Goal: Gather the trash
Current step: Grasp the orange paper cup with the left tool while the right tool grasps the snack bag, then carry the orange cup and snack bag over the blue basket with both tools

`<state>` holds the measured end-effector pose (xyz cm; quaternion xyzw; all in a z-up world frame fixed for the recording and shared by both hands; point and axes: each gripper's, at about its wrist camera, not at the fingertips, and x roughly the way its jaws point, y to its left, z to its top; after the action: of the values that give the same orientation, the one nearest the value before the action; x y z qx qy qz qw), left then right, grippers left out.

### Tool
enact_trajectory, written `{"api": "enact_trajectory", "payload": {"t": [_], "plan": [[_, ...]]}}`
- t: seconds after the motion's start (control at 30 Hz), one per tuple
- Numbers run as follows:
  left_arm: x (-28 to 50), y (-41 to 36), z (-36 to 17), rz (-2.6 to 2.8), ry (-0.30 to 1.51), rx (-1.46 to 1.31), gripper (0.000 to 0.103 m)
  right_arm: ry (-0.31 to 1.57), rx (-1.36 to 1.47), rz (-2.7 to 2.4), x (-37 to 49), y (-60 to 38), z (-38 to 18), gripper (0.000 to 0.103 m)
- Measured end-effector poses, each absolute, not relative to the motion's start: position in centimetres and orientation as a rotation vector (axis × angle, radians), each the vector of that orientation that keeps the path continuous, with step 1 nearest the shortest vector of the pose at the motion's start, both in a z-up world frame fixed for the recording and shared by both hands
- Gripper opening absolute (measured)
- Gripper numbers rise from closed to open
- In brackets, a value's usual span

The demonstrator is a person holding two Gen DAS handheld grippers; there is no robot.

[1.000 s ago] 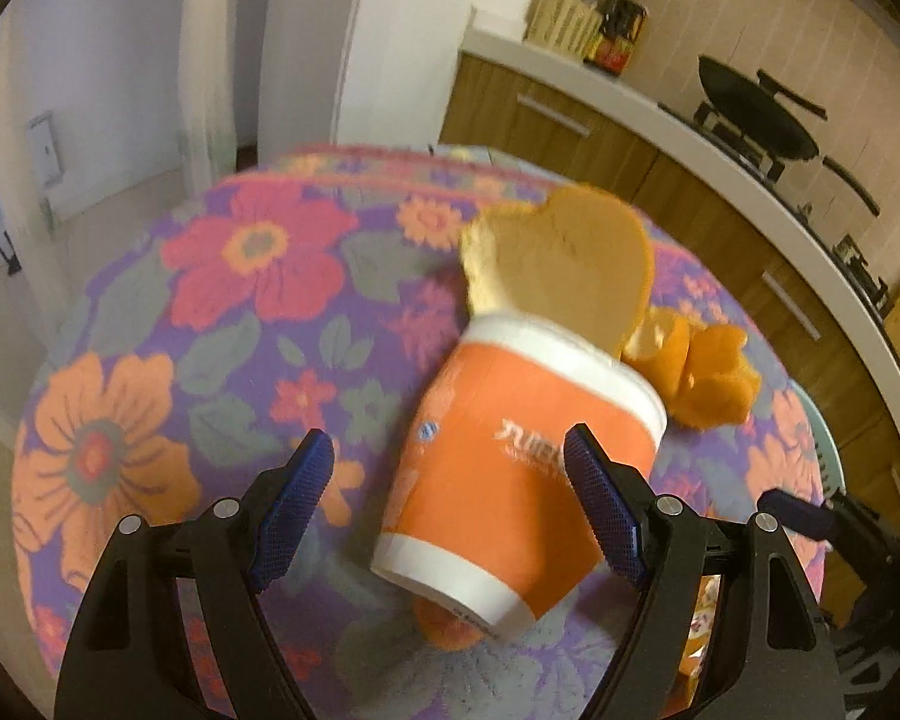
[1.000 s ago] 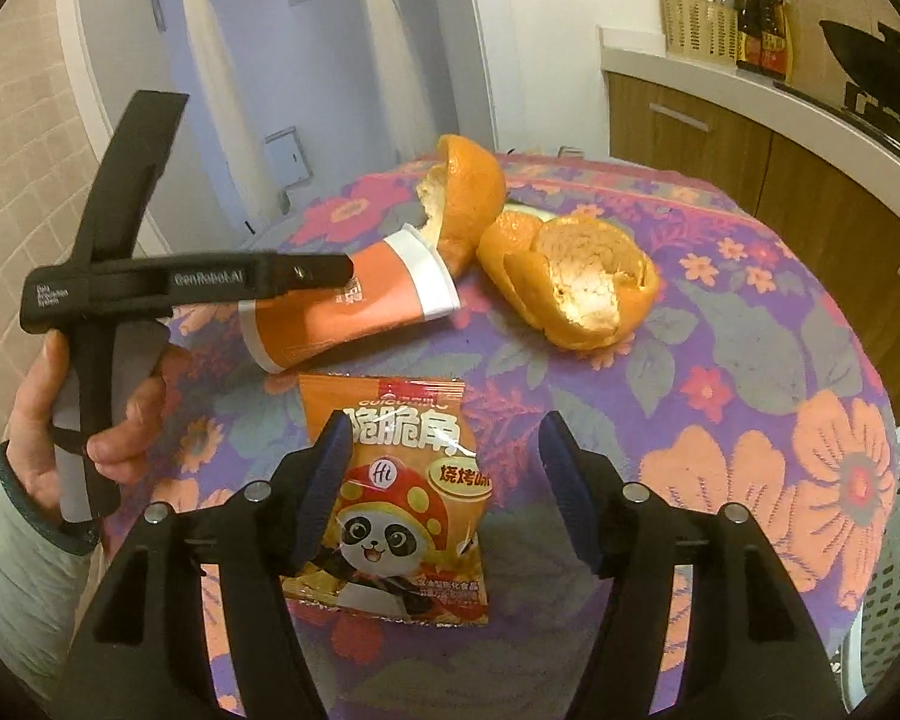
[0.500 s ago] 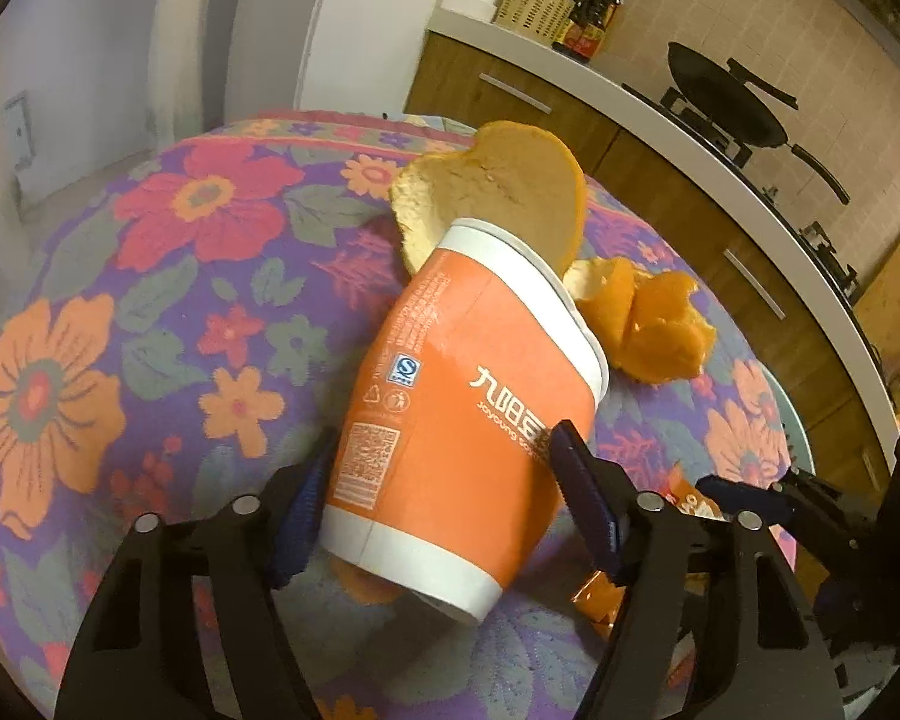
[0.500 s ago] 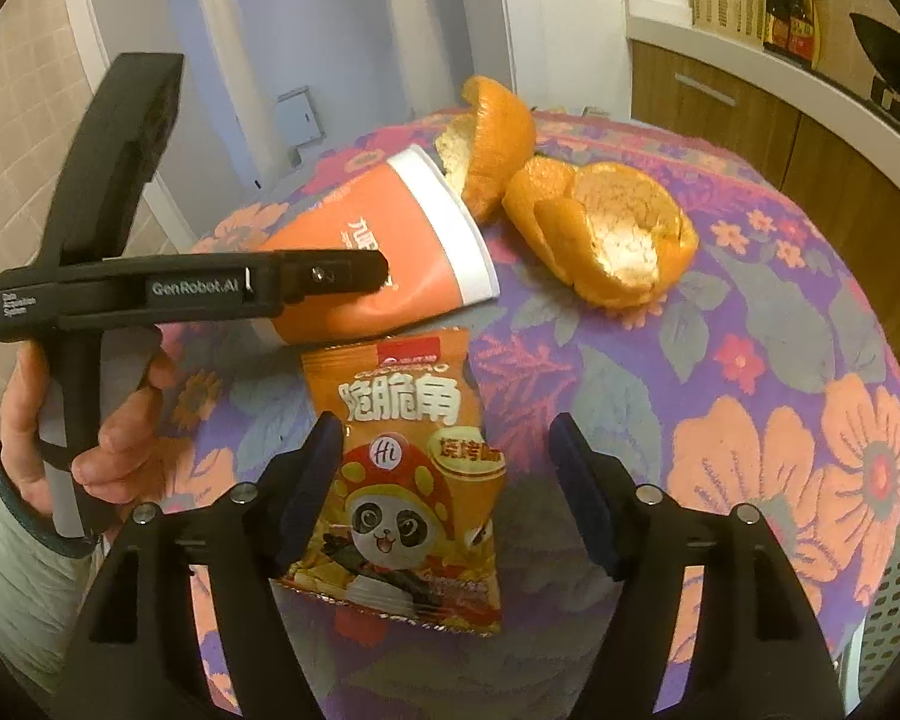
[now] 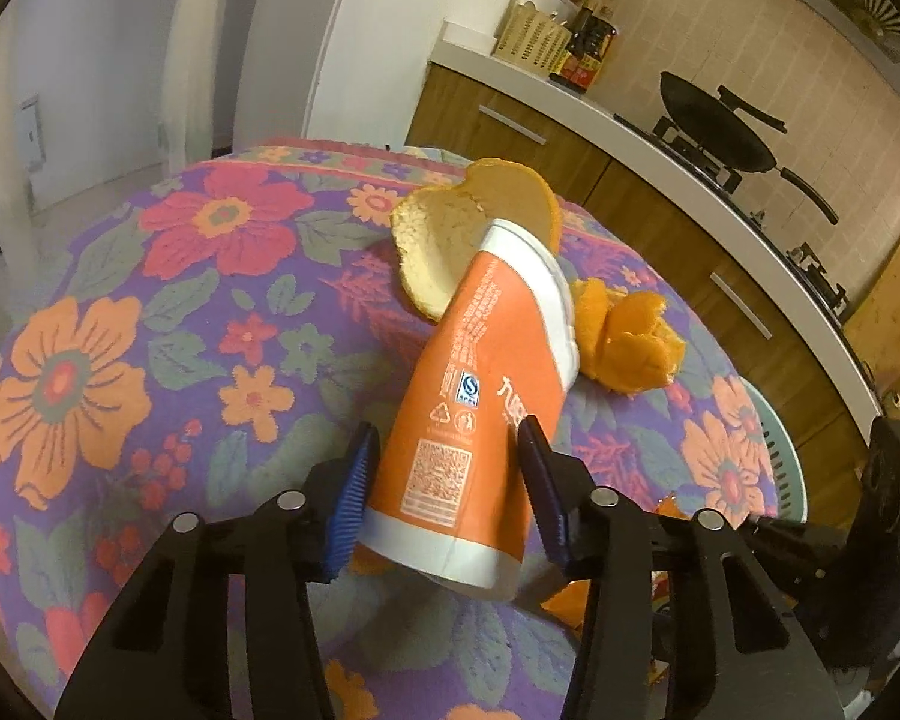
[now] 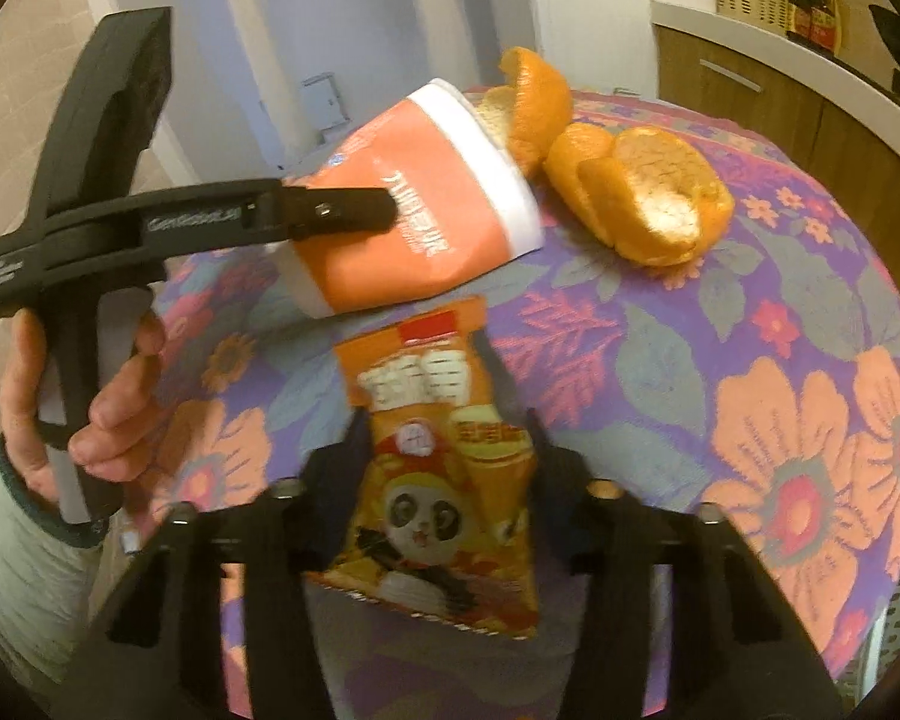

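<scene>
We are early in the collecting: nothing appears binned yet, and two pieces are only now being taken.

Left gripper (image 5: 444, 480): its jaws are closing around the orange paper cup (image 5: 480, 396), which lies tipped on the floral tablecloth (image 5: 150, 324), base toward us, rim toward the far side. The blue pads sit against the cup's lower sides, so we read this as a grip forming on the cup. In the right wrist view the same cup (image 6: 414, 210) has its base raised off the cloth.

Right gripper (image 6: 444, 462): jaws closing on the snack packet (image 6: 444, 480), the panda-printed foil bag at the near edge of the table. The packet buckles between the fingers, so we judge it pinched.

Still loose on the cloth: a large curl of orange peel (image 5: 474, 234) touching the cup's rim on the far side, and a second clump of peel (image 5: 624, 342) just right of the rim.

A pale perforated basket (image 6: 894, 618) shows at the right edge, off the table; we take it for the bin, though we cannot see inside.

Left to do, by our reckoning: lift cup and packet, drop both, then return for both peels.
</scene>
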<state>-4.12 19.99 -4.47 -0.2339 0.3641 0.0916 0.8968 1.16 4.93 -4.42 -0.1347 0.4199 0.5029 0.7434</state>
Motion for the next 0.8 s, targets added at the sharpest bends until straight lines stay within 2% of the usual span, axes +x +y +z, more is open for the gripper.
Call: {"api": "enact_trajectory", "payload": {"t": [0.1, 0.2, 0.43, 0.8], "plan": [[-4.6, 19.4, -4.0, 0.198, 0.743, -0.479, 0.039, 0.907, -0.273, 1.129, 0.3, 4.0, -4.1, 0.021], [-5.0, 18.8, -3.4, 0.191, 0.723, -0.474, 0.039, 0.873, -0.285, 1.136, -0.6, 3.0, -3.5, 0.015], [-5.3, 16.2, -1.4, 0.125, 0.67, -0.435, 0.039, 0.755, -0.232, 1.08, -1.1, -1.7, -0.4, 0.013], [-2.4, 10.9, 2.8, -0.024, 0.61, -0.391, 0.039, 0.624, -0.088, 0.822, 3.8, -12.2, 4.4, 0.013]]}}
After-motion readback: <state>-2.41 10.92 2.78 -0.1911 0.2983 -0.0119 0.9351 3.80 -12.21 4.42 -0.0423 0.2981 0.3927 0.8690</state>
